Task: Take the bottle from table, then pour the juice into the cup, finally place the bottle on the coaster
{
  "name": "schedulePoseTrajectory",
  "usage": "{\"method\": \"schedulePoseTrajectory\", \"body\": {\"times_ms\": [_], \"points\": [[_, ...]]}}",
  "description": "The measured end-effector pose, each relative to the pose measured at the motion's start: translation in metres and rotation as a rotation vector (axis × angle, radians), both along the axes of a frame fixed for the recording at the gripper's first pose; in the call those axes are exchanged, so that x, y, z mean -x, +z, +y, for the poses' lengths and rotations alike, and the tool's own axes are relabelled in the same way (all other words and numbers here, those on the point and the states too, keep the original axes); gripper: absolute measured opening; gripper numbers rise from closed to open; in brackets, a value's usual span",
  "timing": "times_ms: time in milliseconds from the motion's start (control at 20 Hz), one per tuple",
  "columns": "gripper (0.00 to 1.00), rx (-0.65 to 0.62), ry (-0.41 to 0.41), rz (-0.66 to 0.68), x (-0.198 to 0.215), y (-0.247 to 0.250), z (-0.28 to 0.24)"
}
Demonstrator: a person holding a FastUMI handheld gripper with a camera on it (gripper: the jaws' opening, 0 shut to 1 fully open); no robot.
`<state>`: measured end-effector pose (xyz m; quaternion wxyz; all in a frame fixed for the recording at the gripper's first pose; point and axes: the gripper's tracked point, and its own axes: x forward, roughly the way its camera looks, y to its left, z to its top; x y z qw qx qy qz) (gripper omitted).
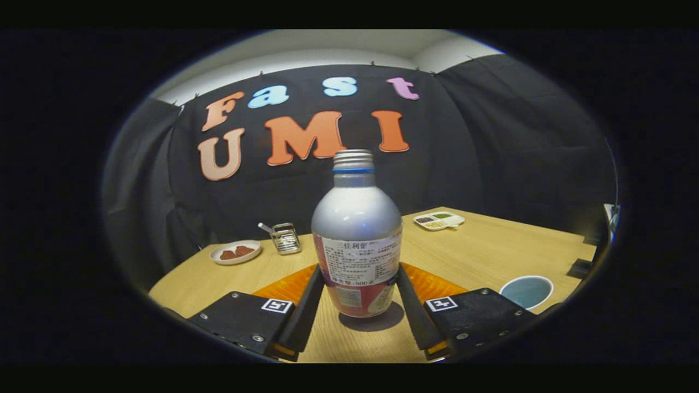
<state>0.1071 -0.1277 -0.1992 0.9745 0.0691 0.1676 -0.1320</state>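
A silver bottle [356, 218] with a screw top, a blue neck ring and a white and red label stands upright between my fingers. Both fingers [309, 297] press against its lower sides, so my gripper [359, 271] is shut on it. A shadow lies on the wooden table [491, 251] right under its base; I cannot tell whether the base touches the wood. An orange coaster [439, 286] lies just behind the bottle, partly hidden by it and the fingers. A white cup [527, 291] with a blue inside stands to the right of the right finger.
Beyond the bottle to the left are a small plate [236, 252] with brown food and a small metal basket [285, 238]. A white compartment tray [438, 220] sits far back right. Black cloth walls close the table's far sides.
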Motion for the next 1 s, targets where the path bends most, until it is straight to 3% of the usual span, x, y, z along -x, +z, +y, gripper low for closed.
{"method": "schedulePoseTrajectory", "body": {"times_ms": [400, 1000], "points": [[0.74, 0.148, 0.074, 0.137, -0.007, -0.044, 0.005], [0.78, 0.072, 0.049, 0.118, -0.001, -0.064, -0.001]]}}
